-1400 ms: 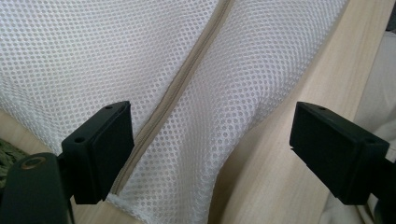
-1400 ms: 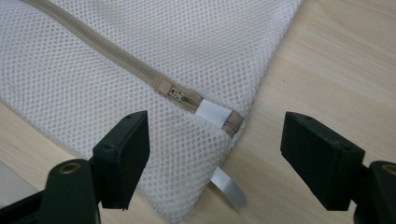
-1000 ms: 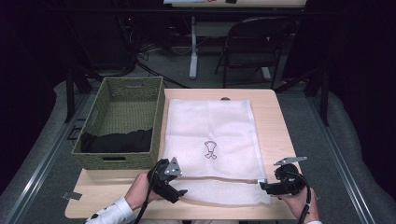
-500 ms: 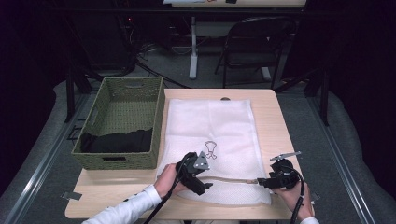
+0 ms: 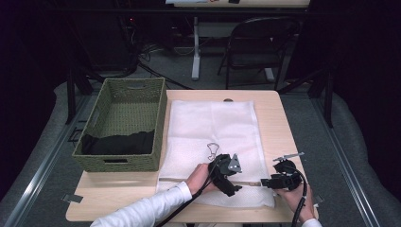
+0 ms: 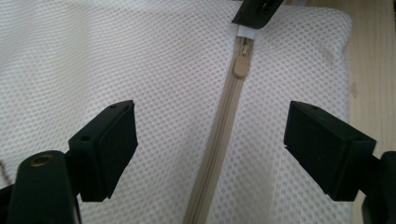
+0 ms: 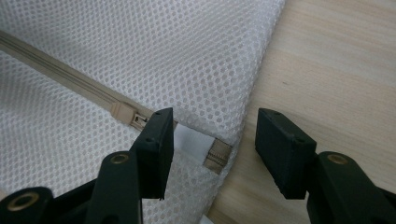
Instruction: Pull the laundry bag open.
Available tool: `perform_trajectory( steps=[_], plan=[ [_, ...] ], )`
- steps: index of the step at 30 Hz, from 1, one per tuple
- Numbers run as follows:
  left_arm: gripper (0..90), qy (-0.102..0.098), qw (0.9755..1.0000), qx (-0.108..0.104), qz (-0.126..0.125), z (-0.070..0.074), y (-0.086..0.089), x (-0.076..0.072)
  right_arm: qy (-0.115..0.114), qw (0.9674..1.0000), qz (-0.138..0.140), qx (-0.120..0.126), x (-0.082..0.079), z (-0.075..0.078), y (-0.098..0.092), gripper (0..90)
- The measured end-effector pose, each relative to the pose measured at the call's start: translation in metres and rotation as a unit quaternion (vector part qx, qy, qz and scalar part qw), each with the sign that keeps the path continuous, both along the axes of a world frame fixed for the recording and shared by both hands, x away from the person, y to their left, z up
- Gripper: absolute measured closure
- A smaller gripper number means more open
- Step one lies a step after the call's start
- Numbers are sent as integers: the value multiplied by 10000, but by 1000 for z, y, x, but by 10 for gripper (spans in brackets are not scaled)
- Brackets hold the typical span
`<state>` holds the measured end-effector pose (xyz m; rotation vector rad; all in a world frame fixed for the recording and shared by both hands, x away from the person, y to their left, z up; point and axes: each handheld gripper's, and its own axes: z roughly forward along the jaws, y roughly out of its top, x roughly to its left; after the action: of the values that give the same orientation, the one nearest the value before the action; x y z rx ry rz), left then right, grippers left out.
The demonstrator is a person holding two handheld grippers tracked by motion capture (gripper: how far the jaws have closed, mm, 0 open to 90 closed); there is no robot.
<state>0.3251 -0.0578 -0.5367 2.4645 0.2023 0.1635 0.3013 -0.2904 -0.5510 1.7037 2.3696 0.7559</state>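
A white mesh bag lies flat on the wooden table. Its beige zipper runs along the near edge. My left gripper hovers open over the zipper, with the zipper pull just ahead of its jaws; they have just been closing a little and nothing is pinched. My right gripper faces it from the bag's near right corner. Its jaws have just been closing and straddle the zipper's end and a white tab, the pads still apart from them. The slider sits just beyond.
A green woven basket stands at the table's left with black cloth inside. A thin dark chain lies on the bag. A folding chair stands beyond the table's far edge. Bare wood shows right of the bag.
My left gripper has travelled right along the bag's near edge, close to the right gripper. The right gripper has stayed at the corner with its jaws narrower.
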Motion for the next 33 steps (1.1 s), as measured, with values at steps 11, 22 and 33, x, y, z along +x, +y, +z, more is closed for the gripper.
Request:
perform_trajectory(
  steps=[11, 22, 33],
  plan=[
    [387, -39, 9992, 160, -365, -23, -45, -6, 91, 9997, 52, -198, -1, -4, 8, 531],
    [683, -148, 9985, -19, -524, -31, -50, -6, -120, 9991, 253, -330, -3, -5, 10, 671],
    [808, -97, 9986, -114, -498, -34, -48, -5, -82, 9996, 267, -6, -1, -7, 7, 766]
  ],
)
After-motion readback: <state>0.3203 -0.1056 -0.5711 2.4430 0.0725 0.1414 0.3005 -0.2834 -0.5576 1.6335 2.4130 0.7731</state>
